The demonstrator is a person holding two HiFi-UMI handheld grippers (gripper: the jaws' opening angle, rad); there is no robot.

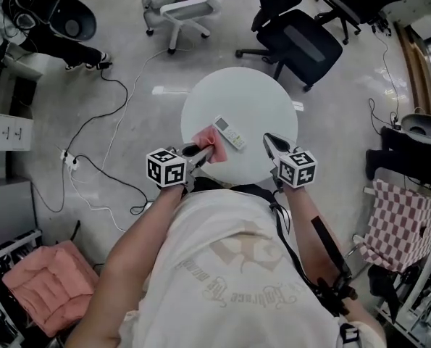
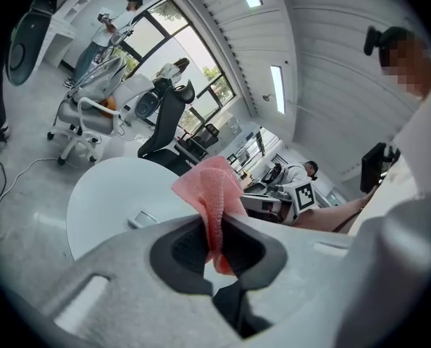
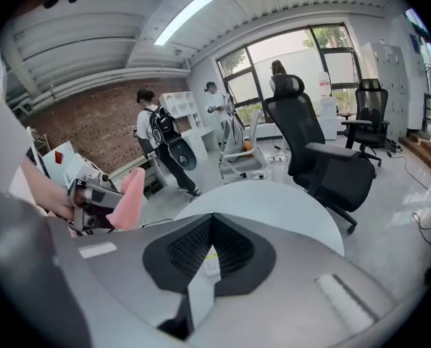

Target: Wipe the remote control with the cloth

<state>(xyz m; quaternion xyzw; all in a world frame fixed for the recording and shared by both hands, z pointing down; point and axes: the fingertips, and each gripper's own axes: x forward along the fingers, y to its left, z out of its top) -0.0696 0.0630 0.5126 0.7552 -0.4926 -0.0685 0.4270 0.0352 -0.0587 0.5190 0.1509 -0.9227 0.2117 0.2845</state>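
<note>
A white remote control [image 1: 229,133] lies on the round white table [image 1: 237,93], near its front edge. My left gripper [image 1: 206,151] is shut on a pink cloth [image 1: 206,138] just left of the remote; in the left gripper view the cloth [image 2: 211,187] bunches up out of the closed jaws of my left gripper [image 2: 219,232]. To the remote's right, my right gripper [image 1: 268,138] hangs above the table edge, shut and empty. In the right gripper view my right gripper [image 3: 211,220] has its jaws together, with the remote [image 3: 211,261] showing beyond them and the cloth [image 3: 130,194] at left.
A black office chair [image 1: 302,38] and a white one [image 1: 190,9] stand behind the table. Cables [image 1: 92,165] trail over the floor at left. A pink cushion [image 1: 48,285] lies at lower left and a checked seat [image 1: 407,220] at right. People [image 3: 157,140] stand far off.
</note>
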